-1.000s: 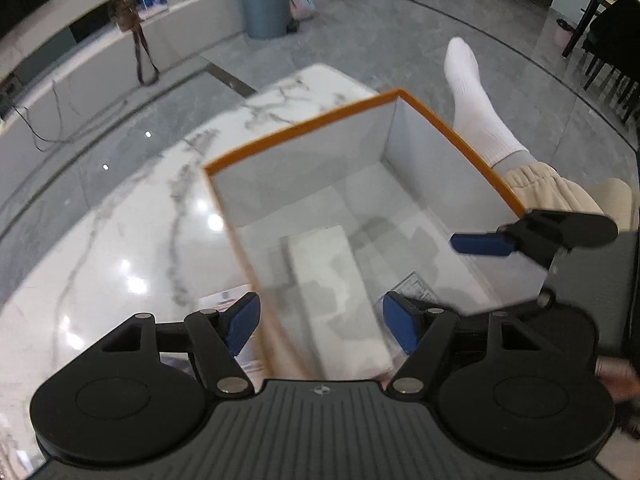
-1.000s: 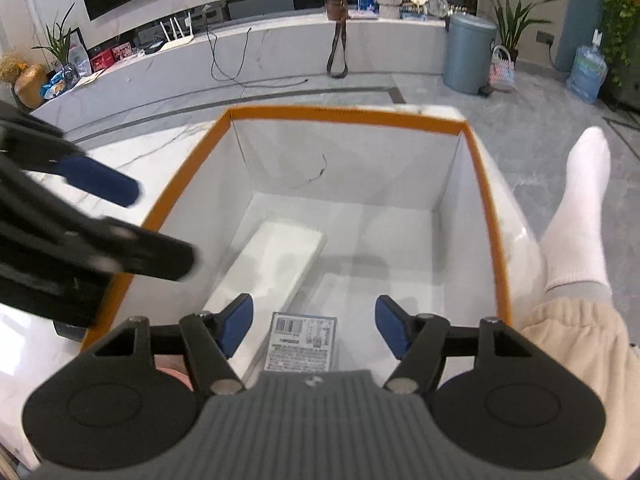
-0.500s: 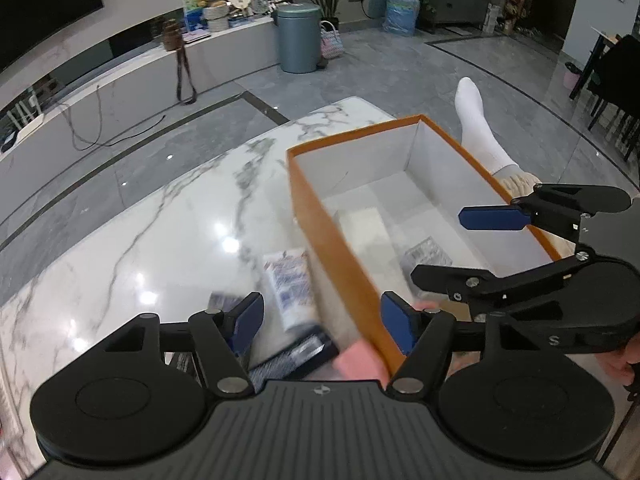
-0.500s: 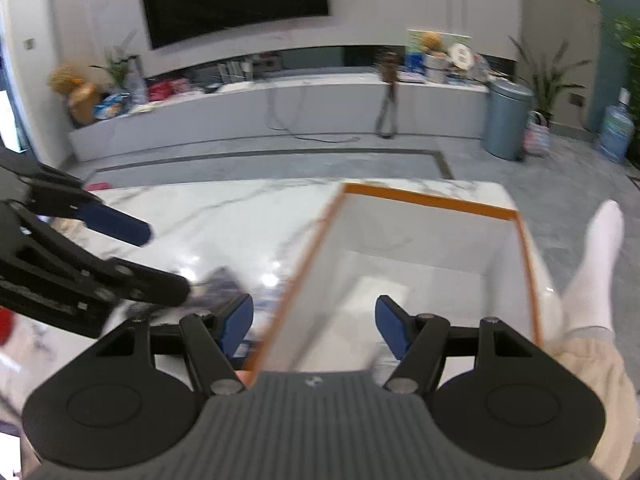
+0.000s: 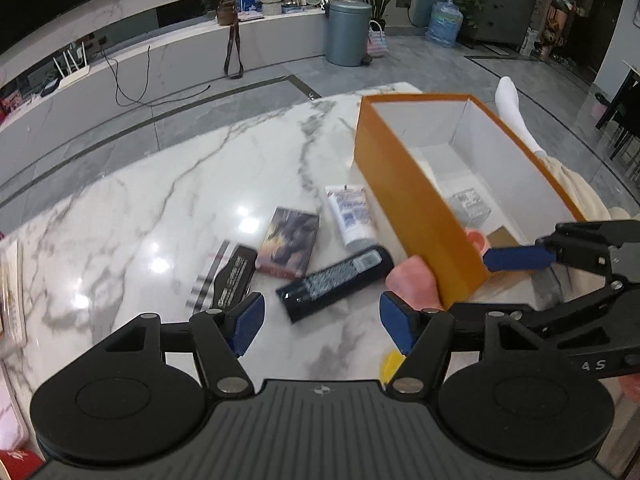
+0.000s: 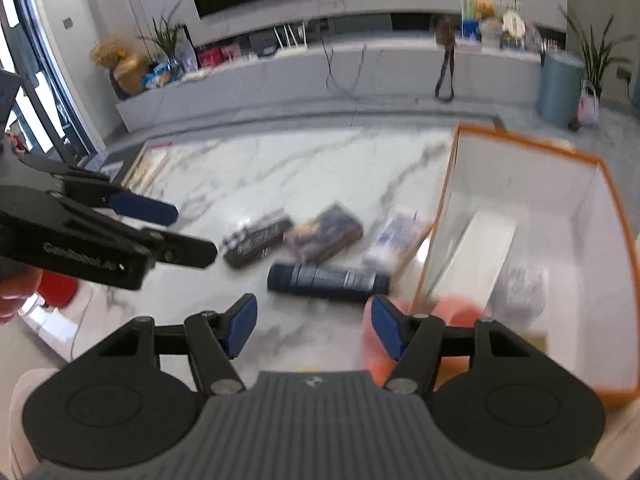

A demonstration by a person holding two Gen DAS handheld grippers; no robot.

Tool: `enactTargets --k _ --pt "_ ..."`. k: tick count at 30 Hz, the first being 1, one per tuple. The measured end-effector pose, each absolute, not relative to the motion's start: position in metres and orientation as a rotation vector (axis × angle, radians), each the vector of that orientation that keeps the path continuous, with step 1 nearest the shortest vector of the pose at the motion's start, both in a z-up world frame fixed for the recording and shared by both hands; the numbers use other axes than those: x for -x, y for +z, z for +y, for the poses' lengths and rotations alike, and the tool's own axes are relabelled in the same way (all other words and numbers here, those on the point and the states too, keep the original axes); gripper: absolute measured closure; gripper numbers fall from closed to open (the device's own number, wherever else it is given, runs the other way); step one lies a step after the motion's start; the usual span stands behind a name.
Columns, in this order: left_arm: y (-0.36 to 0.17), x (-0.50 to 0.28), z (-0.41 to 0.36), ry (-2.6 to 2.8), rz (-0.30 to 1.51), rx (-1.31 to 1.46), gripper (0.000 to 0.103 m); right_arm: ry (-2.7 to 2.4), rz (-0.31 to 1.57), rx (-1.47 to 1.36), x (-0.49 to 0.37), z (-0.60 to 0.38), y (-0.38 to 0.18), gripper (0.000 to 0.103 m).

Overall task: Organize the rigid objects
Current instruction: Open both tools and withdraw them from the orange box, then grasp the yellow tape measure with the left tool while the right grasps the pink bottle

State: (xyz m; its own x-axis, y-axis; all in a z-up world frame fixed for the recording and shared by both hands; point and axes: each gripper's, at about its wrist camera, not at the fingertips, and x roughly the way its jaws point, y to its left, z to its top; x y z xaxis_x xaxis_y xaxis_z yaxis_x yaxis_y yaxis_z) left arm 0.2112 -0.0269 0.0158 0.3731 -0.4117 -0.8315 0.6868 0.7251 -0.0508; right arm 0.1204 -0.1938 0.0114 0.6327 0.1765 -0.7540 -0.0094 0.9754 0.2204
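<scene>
Count on table: you have 4 loose items on the marble table [image 5: 168,184], left to right: 1 black case [image 5: 234,276], 1 flat picture box [image 5: 289,242], 1 white tube [image 5: 351,216], 1 dark cylindrical bottle [image 5: 335,278].
Count in box: the orange box [image 5: 416,208] holds 1 long white block [image 6: 476,252] and 1 small labelled packet [image 5: 470,204].
Change: 1 second ago both your grippers looked down into the box; now they sit over the table items, left of it.
Left gripper [image 5: 320,322]: unclenched, nothing between its blue pads.
Right gripper [image 6: 310,322]: jaws closing, nothing between them.
Materials: glossy veined marble; box is rectangular, orange outside, white inside.
</scene>
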Motion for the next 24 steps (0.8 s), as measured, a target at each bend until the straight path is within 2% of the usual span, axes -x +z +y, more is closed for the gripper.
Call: enactTargets --k 4,7,15,18,20,24 --pt "-0.003 -0.203 -0.009 -0.741 0.969 -0.328 0.025 0.080 0.958 -0.247 -0.119 -0.185 -0.015 0.039" --pt "-0.018 -0.199 -0.005 -0.777 0.981 -0.325 0.025 0.047 1.009 -0.273 -0.122 -0.184 -0.030 0.034" --pt "-0.053 -0.203 -0.011 -0.826 1.028 -0.345 0.026 0.004 1.101 -0.260 -0.126 -0.177 -0.059 0.033" --pt "-0.060 -0.198 -0.015 -0.876 1.038 -0.371 0.026 -0.050 1.112 -0.212 -0.127 -0.178 -0.063 0.037" --pt "-0.066 -0.190 -0.020 -0.923 1.034 -0.402 0.026 -0.070 1.121 -0.229 -0.125 -0.185 -0.068 0.043" --pt "-0.077 -0.178 -0.035 -1.002 1.052 -0.467 0.026 -0.112 1.124 -0.259 -0.127 -0.200 -0.073 0.043"
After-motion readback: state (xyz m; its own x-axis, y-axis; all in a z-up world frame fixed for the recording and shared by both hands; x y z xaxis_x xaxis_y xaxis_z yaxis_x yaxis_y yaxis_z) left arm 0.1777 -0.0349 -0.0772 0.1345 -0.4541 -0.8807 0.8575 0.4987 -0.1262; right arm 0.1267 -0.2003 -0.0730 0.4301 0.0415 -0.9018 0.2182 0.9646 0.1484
